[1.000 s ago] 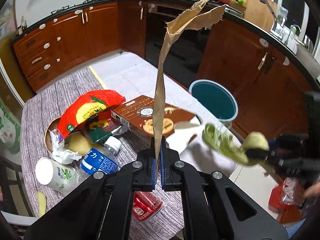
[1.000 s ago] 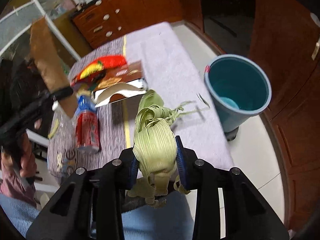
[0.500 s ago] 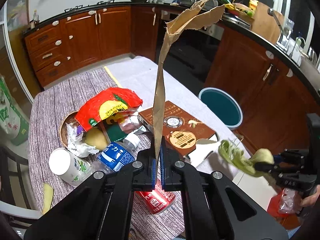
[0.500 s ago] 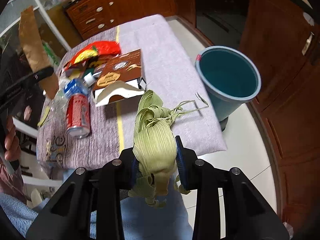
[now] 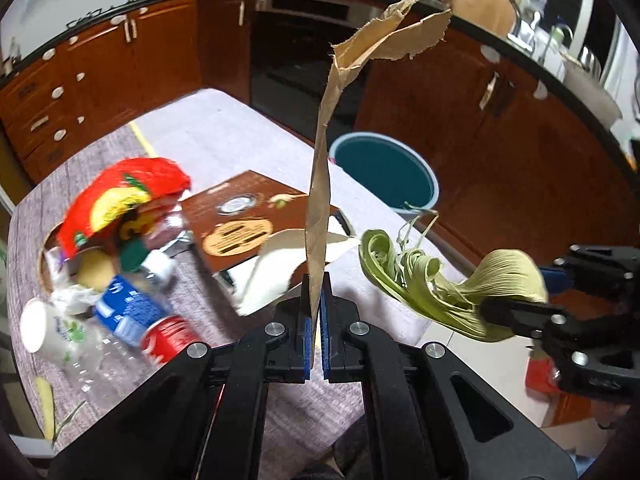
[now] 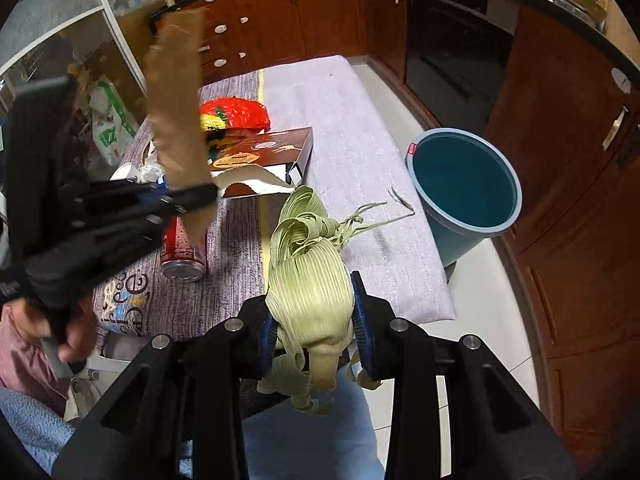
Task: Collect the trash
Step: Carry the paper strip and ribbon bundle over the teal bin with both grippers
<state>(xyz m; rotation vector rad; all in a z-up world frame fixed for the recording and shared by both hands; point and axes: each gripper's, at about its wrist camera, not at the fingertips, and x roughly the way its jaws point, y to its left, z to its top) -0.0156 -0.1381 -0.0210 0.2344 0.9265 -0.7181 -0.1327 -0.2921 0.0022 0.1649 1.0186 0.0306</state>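
Left gripper pinching paper strip, right gripper clamping corn husk; bin sitting apparently empty beside table.

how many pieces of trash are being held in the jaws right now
2: a torn brown paper strip clamped upright in the left gripper, and a green corn husk pinched in the right gripper. More trash lies on the table.

- The tablecloth carries large printed letters at its near edge, at about 8 o'clock in the right wrist view; only a few, resembling "e", can be made out.
- The blue bottle label, the brown box, the red can and the white cup all bear print too blurred to read.
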